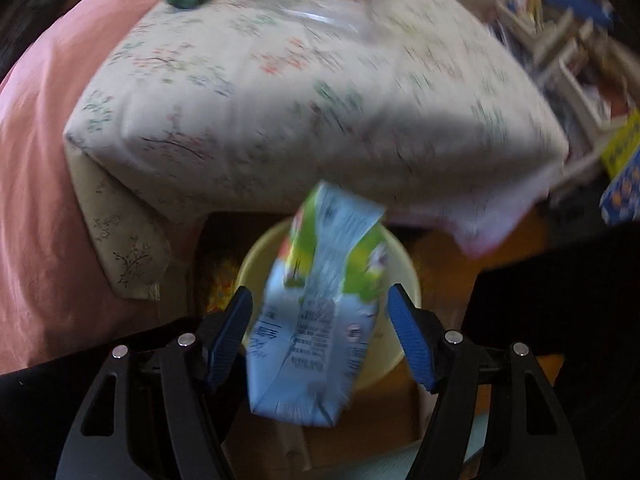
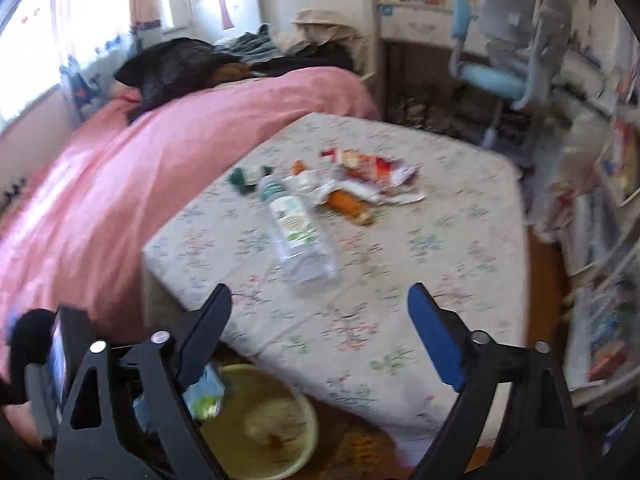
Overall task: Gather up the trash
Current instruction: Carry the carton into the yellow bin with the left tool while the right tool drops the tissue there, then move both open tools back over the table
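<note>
left tool (image 1: 320, 340) spread wide, pads clear of the blurred blue-green carton (image 1: 316, 320), which hangs over the yellow bin (image 1: 404, 268). right tool (image 2: 320, 340) wide open, empty, above the floral worktop (image 2: 440, 240) carrying a clear bottle (image 2: 298, 236) and wrappers (image 2: 368, 176).

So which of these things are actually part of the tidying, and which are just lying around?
Part of the job:
carton
yellow bin
plastic bottle
snack wrappers

Just there:
pink bedspread
desk chair
flowered cloth

Black skeletal arms with silver screws carry ribbed blue fingers (image 1: 410, 340).
</note>
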The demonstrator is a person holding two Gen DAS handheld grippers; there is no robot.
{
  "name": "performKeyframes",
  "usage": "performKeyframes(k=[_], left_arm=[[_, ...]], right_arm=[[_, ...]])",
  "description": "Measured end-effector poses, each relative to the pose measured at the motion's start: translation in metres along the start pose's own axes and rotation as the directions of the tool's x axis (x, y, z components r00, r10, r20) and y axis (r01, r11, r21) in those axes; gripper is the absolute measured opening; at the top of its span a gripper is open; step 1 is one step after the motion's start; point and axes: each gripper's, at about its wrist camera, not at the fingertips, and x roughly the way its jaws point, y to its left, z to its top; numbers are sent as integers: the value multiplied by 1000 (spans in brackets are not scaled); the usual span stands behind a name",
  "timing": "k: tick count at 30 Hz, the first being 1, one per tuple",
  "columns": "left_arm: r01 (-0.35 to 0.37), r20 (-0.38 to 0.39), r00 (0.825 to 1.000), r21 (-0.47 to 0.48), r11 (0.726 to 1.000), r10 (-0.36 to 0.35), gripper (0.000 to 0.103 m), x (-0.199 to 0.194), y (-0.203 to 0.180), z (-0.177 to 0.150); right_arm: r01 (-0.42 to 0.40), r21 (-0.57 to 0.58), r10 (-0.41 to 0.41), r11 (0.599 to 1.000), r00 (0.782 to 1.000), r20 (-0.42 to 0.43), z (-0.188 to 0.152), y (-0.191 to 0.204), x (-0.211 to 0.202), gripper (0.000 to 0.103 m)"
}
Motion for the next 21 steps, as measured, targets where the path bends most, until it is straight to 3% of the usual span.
performKeyframes(k=[5,9,11,15,21], left_arm=[[-21,13,1000,16,1000,20,73,1,-3,2],[-7,89,996,-36,999,10,73,-10,6,10],[-13,154,988,-67,998,23,74,-21,11,14],[-56,287,953,-147,988,97,80,-41,21,21],[-64,331,933,-223,973,138,81,-46,35,25]], right_arm=[[75,-40,-74,996,997,25,0,5,-5,91],[105,-53,-103,993,994,35,1,8,-5,92],[111,-59,-109,992,993,40,2,9,-7,92],[125,-71,-122,990,991,48,4,10,-8,92],[120,-70,-116,990,992,57,5,12,-10,92]])
